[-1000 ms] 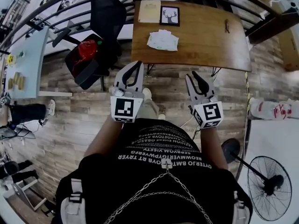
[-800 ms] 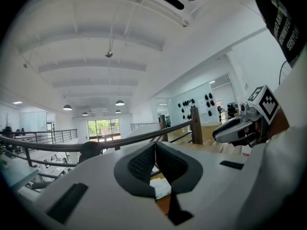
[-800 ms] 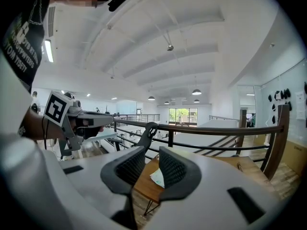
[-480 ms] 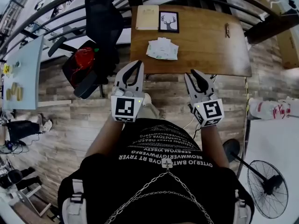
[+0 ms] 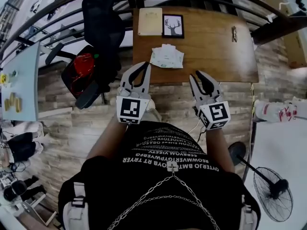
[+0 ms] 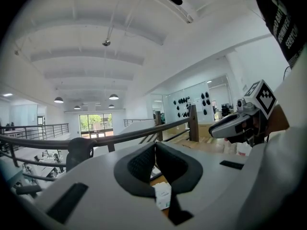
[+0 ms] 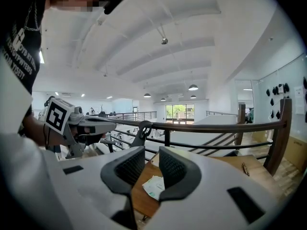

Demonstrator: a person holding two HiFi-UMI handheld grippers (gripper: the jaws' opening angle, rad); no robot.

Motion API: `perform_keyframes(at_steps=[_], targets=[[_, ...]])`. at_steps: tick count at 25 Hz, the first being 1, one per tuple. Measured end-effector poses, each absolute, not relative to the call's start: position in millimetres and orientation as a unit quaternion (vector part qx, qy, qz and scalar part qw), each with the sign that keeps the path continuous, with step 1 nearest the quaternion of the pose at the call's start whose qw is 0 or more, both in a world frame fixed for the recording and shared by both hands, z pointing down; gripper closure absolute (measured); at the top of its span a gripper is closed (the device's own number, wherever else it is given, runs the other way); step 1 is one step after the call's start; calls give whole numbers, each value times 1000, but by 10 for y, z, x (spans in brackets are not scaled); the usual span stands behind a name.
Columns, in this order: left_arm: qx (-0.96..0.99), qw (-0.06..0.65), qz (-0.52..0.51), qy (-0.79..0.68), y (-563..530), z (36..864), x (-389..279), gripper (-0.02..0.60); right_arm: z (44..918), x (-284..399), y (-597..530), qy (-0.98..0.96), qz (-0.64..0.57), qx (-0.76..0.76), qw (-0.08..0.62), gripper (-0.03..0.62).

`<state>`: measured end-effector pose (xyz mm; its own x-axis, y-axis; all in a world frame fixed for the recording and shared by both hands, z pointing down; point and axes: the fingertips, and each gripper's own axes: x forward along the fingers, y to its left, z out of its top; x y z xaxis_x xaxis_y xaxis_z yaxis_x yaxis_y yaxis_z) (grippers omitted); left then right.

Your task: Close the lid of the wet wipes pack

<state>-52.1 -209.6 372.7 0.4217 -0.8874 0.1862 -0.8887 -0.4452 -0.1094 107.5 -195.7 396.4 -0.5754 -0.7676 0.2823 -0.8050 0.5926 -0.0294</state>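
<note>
Black ribbed pads on the left gripper (image 6: 155,147) meet at the tips, so that one's closed with nothing in it. On the right gripper (image 7: 151,150) the pads sit a bit apart, leaving a narrow slot, and nothing's in there either. Both are up in the air in front of the person's chest, pointing toward 12 o'clock in the head view, and neither touches anything.

The wet wipes pack (image 5: 167,57) is what you see past both sets of jaws. It's white with a bit of green print and lies flat on the wooden table (image 5: 216,44) near its front edge. From the left tips it's at about 1 o'clock, from the right tips about 11 o'clock, and it's apart from both. Honestly it's too small to say how the lid sits.

Further out on the table there's a framed deer print (image 5: 173,25) at 12 o'clock of the pack, a tan board (image 5: 150,21) just beside that at 11 o'clock, and a small dark object (image 5: 234,33) off toward 2 o'clock. A dark railing (image 5: 57,6) runs behind the table. A black office chair (image 5: 98,18) stands at 10 o'clock from the left gripper with something red (image 5: 82,63) below it. A floor fan (image 5: 273,191) sits at 4 o'clock of the head view, next to the plank floor (image 5: 76,123)
</note>
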Motion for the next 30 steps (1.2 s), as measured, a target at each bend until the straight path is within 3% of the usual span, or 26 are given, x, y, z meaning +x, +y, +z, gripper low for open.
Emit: perform_keyframes(at_steps=[30], targets=[[862, 24, 99, -496, -3212, 3838, -1025, 554, 4063, 555, -3066, -869, 107, 466, 124, 495]])
